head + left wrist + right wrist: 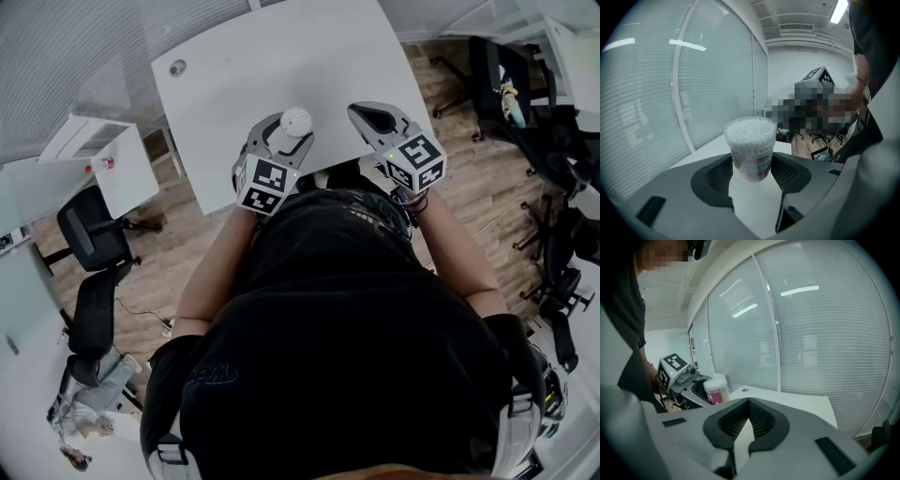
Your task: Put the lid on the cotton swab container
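The cotton swab container (295,120) is a clear round tub with a pink label, packed with white swabs. My left gripper (289,131) is shut on its sides and holds it upright over the near edge of the white table (281,56). In the left gripper view the container (751,147) sits between the two pads (719,176), and a clear lid seems to cover the swab tips. My right gripper (370,117) is just to the right, shut with nothing in it. The right gripper view shows its own jaws (749,401) closed and the container (717,391) off to its left.
A small round grommet (177,67) sits in the far left of the tabletop. A white cabinet (103,159) and black office chairs (89,234) stand on the wooden floor to the left, with more chairs (525,84) to the right. A glass wall with blinds (825,333) runs beyond the table.
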`<state>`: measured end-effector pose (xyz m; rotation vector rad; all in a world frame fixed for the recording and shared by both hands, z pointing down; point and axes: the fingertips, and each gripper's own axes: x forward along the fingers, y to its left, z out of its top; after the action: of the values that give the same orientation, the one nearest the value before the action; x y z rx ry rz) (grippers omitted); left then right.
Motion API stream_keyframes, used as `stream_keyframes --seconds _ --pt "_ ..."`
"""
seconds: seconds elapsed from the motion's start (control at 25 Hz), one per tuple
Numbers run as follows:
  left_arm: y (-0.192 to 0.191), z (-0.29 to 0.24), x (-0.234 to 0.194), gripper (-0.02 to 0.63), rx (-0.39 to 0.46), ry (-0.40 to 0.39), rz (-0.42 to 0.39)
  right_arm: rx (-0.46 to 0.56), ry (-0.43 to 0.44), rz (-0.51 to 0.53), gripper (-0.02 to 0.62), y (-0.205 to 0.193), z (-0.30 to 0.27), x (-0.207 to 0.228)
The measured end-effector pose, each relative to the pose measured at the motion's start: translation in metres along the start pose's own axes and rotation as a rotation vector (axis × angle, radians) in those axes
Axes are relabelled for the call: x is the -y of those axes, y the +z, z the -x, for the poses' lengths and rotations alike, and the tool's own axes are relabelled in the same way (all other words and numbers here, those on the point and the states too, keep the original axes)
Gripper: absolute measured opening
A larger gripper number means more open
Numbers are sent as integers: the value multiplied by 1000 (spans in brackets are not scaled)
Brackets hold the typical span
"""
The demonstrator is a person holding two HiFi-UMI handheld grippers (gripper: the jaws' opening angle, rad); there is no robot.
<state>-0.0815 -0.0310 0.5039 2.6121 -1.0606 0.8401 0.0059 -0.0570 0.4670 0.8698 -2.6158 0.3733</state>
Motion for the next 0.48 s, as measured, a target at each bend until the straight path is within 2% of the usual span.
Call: stream_keyframes --seconds 0.48 --pt "2 -1 1 262 -2 -9 -4 8 3 -8 23 6 -2 1"
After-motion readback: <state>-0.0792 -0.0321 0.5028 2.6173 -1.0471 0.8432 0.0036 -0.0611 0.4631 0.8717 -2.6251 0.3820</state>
